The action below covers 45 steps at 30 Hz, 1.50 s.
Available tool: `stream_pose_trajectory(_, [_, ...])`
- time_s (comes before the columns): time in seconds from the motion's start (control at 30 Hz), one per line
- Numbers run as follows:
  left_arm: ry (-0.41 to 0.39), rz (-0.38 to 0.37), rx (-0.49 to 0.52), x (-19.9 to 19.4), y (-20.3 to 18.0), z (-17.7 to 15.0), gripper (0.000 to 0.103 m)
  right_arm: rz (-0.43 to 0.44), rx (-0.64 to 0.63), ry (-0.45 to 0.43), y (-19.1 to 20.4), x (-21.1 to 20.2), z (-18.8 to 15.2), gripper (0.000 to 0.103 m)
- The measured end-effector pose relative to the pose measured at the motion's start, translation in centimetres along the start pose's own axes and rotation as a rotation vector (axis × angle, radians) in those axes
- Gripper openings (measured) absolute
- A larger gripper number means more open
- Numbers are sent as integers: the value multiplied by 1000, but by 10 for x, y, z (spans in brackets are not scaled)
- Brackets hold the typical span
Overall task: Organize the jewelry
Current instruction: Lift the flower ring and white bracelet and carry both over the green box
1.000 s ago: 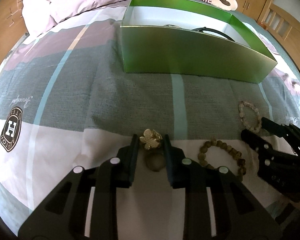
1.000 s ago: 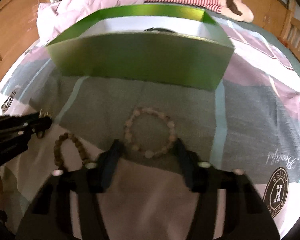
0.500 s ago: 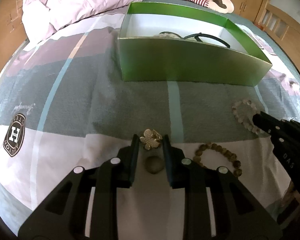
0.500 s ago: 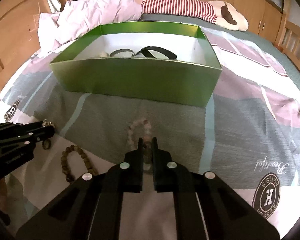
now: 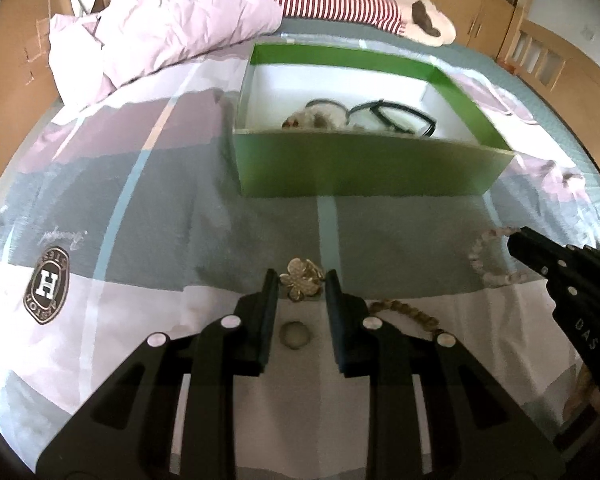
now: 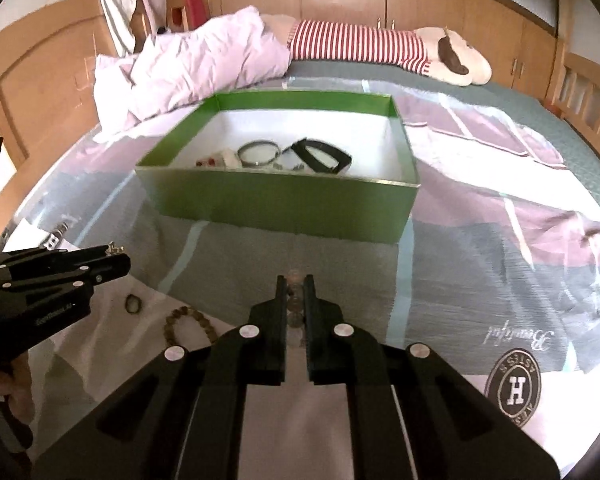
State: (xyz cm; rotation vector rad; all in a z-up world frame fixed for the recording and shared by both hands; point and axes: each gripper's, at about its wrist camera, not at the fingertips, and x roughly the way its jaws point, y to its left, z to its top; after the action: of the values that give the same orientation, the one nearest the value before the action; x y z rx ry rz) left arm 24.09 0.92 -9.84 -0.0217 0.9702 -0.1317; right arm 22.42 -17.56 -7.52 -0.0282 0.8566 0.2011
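A: Both hands are loaded. The left gripper (image 5: 302, 284) is pinched narrow on a gold flower brooch (image 5: 301, 283), which sits right at the very tips of the fingers.

B: That's the worry. So little of the brooch is between the pads that a quick swing towards the far side could flick it out onto the bedspread (image 5: 148, 208).

A: Over on the right, the right gripper (image 6: 296, 280) is clamped tight on the pale bead bracelet (image 6: 295, 300), with most of the loop dangling clear of the jaws.

B: A hanging loop can snag. The green box (image 6: 284, 204) sits far of both grippers, its near wall standing tall, and in my view that loop could catch the rim and drag the box or slip free.

A: What's waiting inside?

B: A black bangle (image 6: 320, 156), a metal ring-shaped piece and some smaller bits, bunched against the near wall. Drop the beads onto that pile and they may tangle.

A: And on the bed?

B: A small ring (image 6: 133, 303) and a brown bead bracelet (image 6: 190, 322) lie near, between the two grippers. The two tools are close; crossing paths towards the box risks a knock.

A: So high and clear over that wall.
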Motion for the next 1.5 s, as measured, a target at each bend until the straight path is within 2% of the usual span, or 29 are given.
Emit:
stream_pose_trajectory(0.2, [-52,-19,21,-39,-10,-1,24,33,10,-49,3,-49,3,8])
stream_pose_trajectory(0.47, [-130,-24,49,-106,-23,-19,24,70,8,-130,7,-119,1,8])
stream_pose_trajectory(0.67, [-180,-54,63,-142,-34,-29,24,83,20,-181,5,-154,-6,8])
stream_pose_trajectory(0.93, [-185,-54,70,-148,-39,-33,24,73,18,-197,5,-166,-14,8])
stream_pose_trajectory(1.5, [-174,-46,59,-143,-33,-31,22,72,33,-175,2,-157,-13,8])
